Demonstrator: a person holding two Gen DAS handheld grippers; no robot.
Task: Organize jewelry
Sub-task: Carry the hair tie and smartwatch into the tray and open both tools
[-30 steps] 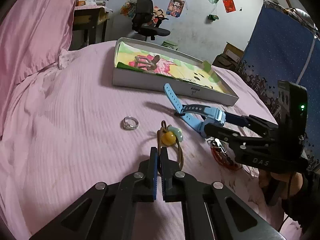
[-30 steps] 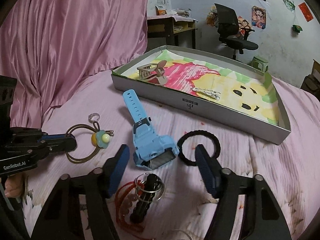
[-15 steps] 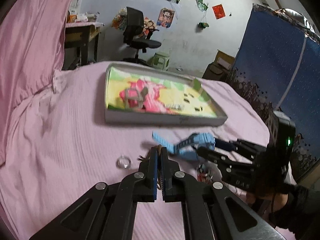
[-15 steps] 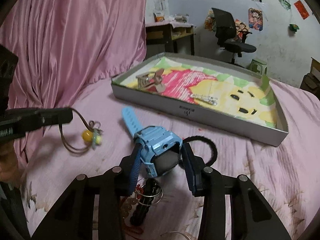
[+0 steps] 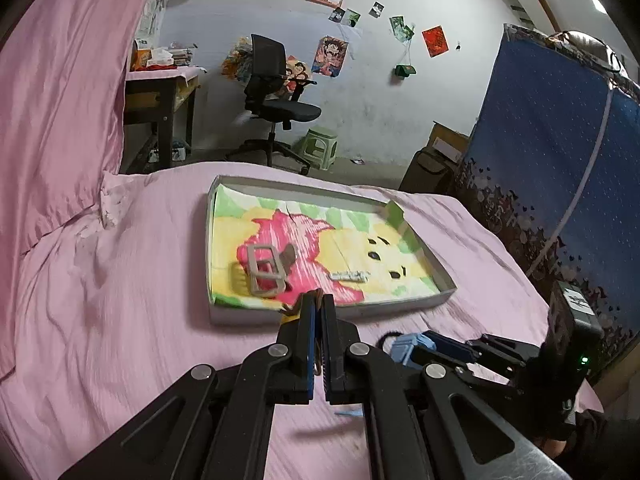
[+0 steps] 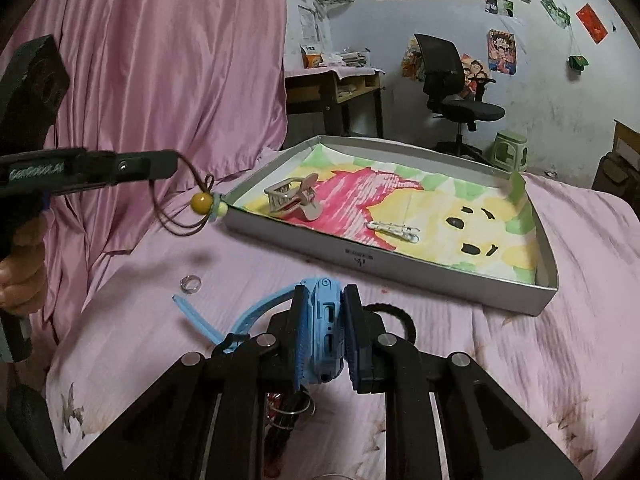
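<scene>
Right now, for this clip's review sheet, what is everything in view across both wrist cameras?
Tray: one, grey, colourful drawing as liner, on the bed.
Claw clip: one, beige, in the tray.
Hair clip: one, whitish, in the tray.
Hair tie with beads: one, brown cord, yellow and pale green beads, hanging from the left hand-held gripper, off the bed.
Watch: one, blue, between the right hand-held gripper's pads.
Ring: one, silver, on the sheet.
Black hair band: one, on the sheet, partly hidden.
Key ring with red cord: one, under the right gripper.
Bed sheet: pink.
Office chair: one, black, background.
Stool: one, green.
Left hand-held gripper: shut on the cord.
Right hand-held gripper: has just been closing on the watch.
</scene>
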